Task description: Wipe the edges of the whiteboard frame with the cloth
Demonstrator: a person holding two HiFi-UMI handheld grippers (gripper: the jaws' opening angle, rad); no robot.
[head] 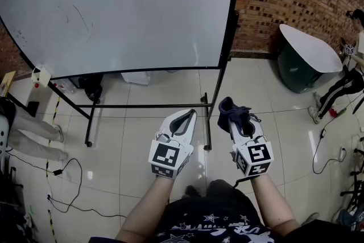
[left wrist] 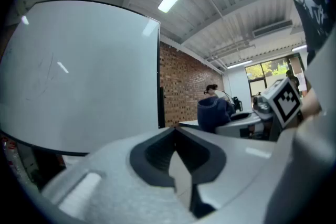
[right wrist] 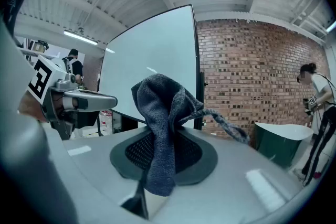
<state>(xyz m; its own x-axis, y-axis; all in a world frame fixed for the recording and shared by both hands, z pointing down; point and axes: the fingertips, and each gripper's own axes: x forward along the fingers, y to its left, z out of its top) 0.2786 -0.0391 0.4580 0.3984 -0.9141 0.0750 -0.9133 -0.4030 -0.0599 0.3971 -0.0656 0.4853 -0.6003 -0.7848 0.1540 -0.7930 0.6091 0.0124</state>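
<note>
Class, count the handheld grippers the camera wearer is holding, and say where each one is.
2. The left gripper is left of centre, jaws together, empty; the right gripper beside it is shut on the cloth. Both are short of the whiteboard.

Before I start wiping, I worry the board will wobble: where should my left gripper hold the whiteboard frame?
Probably the whiteboard frame at its black right upright, low down, from the front, jaws spanning the bar: it is thin, straight and nearest. The left gripper, now shut, must open first; the right gripper holds the cloth.
</note>
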